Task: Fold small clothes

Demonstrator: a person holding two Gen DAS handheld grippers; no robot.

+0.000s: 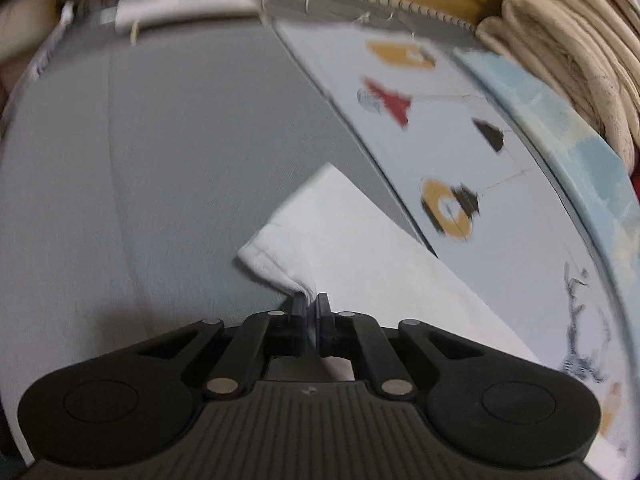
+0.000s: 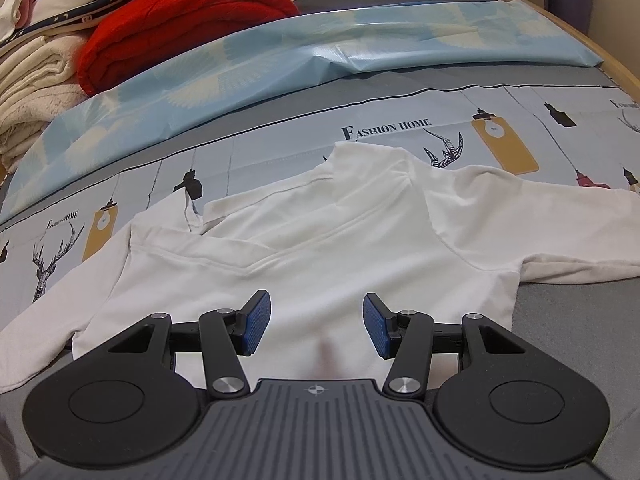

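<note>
A small white long-sleeved top (image 2: 320, 248) lies spread on a printed sheet (image 2: 280, 148), collar away from me, one sleeve out to the right and one to the left. My right gripper (image 2: 316, 328) is open, its blue pads (image 2: 256, 328) hovering just over the top's lower body. In the left wrist view my left gripper (image 1: 310, 304) is shut on an edge of the white top (image 1: 360, 248), near a sleeve cuff, and the cloth runs off to the right over a grey surface (image 1: 160, 160).
A light blue plastic sheet (image 2: 320, 40) lies behind the top. Folded cream blankets (image 2: 36, 80) and a red blanket (image 2: 180, 20) are stacked at the back left. The cream stack also shows in the left wrist view (image 1: 568, 40). A wooden edge (image 2: 624, 76) runs along the right.
</note>
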